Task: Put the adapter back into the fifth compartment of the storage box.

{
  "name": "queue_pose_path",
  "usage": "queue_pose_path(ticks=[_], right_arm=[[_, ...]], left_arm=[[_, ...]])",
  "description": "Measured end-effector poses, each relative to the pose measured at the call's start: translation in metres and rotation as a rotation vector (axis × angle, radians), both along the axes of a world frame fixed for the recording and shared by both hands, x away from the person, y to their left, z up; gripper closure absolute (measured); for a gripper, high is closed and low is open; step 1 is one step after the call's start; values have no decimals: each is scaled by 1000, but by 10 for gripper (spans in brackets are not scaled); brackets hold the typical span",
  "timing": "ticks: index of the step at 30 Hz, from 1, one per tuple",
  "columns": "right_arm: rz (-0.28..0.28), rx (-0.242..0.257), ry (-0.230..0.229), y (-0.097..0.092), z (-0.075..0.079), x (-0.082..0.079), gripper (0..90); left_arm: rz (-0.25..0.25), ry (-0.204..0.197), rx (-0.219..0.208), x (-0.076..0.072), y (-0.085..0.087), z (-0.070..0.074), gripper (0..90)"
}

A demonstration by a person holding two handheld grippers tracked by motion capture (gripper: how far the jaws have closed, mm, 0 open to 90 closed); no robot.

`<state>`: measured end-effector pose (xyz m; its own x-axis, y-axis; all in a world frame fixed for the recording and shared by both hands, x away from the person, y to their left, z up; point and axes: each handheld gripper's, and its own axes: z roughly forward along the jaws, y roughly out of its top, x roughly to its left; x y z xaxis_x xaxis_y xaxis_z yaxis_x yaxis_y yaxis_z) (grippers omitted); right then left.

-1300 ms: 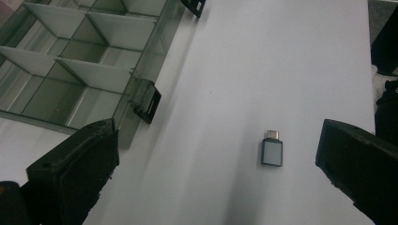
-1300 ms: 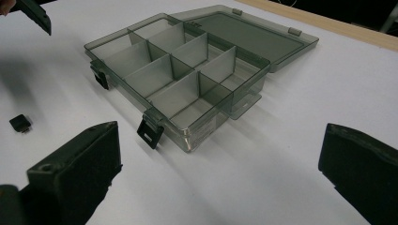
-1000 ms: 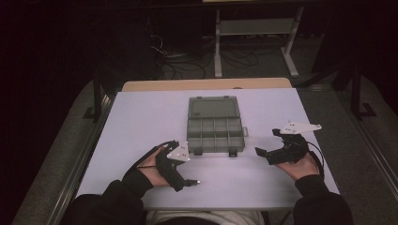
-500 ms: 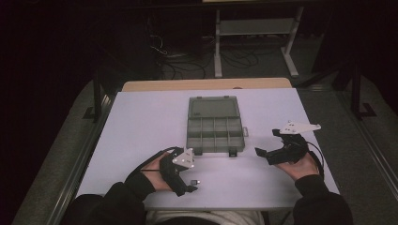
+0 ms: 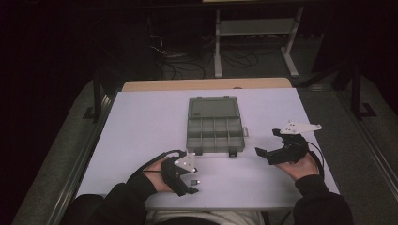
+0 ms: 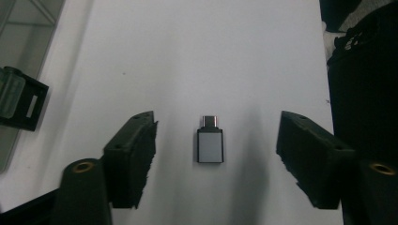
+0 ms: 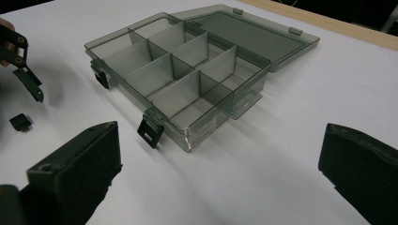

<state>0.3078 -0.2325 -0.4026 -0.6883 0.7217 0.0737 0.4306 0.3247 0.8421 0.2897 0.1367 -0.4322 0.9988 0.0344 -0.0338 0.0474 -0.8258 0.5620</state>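
The left gripper (image 6: pixel 216 159) has just been closing around a small grey plug (image 6: pixel 210 145), not touching it. The right gripper (image 7: pixel 220 178) is wide open and empty near the box (image 7: pixel 187 75). No words can be read.

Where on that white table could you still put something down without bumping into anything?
Bare: the table left of the open compartment box, the strip to its right above the right gripper, and the front edge between the hands. Crowded: the left gripper, straddling a small USB adapter.
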Motion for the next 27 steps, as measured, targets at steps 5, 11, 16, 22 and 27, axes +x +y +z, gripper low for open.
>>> queue_pose_path(ticks=[5, 11, 16, 22, 27], right_arm=[[1, 1, 0, 0, 0, 0, 0], [7, -1, 5, 0, -1, 0, 0], [8, -3, 13, 1, -1, 1, 0], [1, 0, 19, -1, -1, 1, 0], [1, 0, 19, -1, -1, 1, 0]], left_arm=[[-13, -5, 29, 0, -1, -3, 383], [-17, -21, 41, -2, -2, -4, 542], [-9, -30, 38, -1, -2, -4, 617], [-10, -38, 31, 2, -1, -4, 746], [-8, -19, 39, 3, -1, -3, 764]])
